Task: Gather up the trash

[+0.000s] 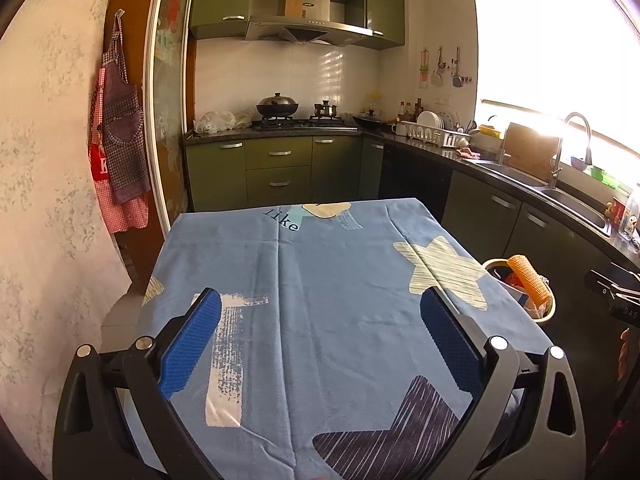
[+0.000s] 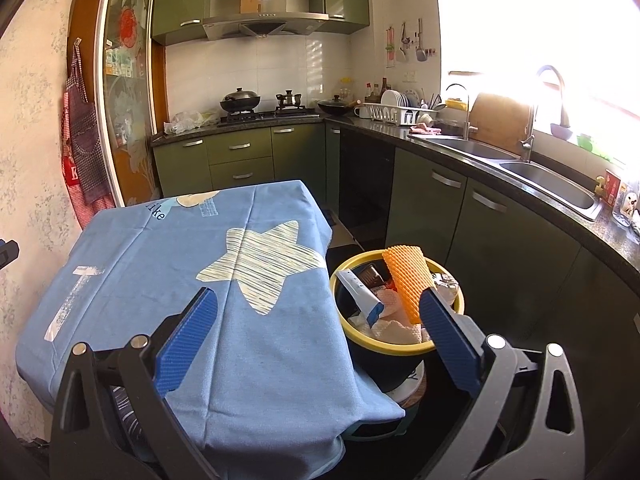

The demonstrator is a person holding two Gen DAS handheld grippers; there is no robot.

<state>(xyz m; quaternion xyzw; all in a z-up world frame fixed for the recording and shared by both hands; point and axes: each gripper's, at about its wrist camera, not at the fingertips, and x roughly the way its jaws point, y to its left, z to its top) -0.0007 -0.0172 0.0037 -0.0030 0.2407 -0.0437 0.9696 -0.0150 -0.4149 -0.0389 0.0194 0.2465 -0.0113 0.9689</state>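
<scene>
A dark trash bin with a yellow rim [image 2: 352, 264] stands beside the table's right edge, also in the left wrist view [image 1: 550, 314]. It holds an orange foam net [image 2: 406, 280], crumpled paper [image 2: 396, 330] and a white-and-blue wrapper [image 2: 362, 294]. My left gripper [image 1: 320, 316] is open and empty above the blue tablecloth [image 1: 320, 280]. My right gripper [image 2: 320, 312] is open and empty above the table's right edge, its right finger [image 2: 450, 340] in front of the bin.
The table with the star-print cloth [image 2: 160, 260] fills the foreground. Green kitchen cabinets [image 2: 460, 208] and a counter with a double sink [image 2: 552, 184] run along the right. A stove with pans [image 1: 280, 106] is at the back. Aprons [image 1: 120, 152] hang on the left wall.
</scene>
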